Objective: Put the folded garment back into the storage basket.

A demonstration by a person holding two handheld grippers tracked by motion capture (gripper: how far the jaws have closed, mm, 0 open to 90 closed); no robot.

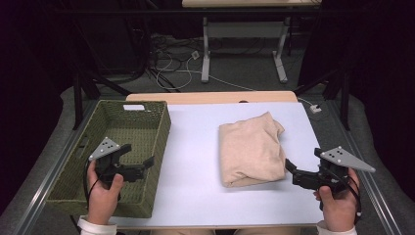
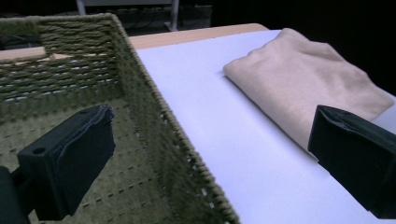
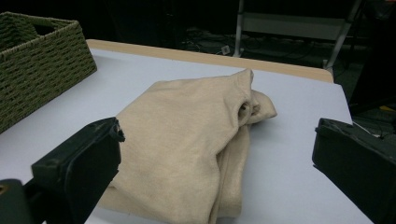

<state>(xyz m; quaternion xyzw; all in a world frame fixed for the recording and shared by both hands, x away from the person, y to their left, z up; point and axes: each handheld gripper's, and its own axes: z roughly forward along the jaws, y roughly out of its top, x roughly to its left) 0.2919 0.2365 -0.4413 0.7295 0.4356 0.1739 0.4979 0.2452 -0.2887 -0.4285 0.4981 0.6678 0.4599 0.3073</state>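
A pale lavender table (image 1: 195, 147) fills the centre of the high view, edged in light wood along its far side. At the left of the frame an olive woven basket (image 1: 156, 128) sits on the table's left edge, a cut-out handle in its far wall. Right of centre lies a folded beige cloth (image 1: 250, 147), bunched at its far corner. At lower left, the left gripper (image 1: 139, 161) hovers over the basket's near right corner, jaws spread wide, one inside the basket and one over the table. At lower right, the right gripper (image 1: 289, 169) is held just beside the cloth's near right corner, jaws spread, gripping nothing.
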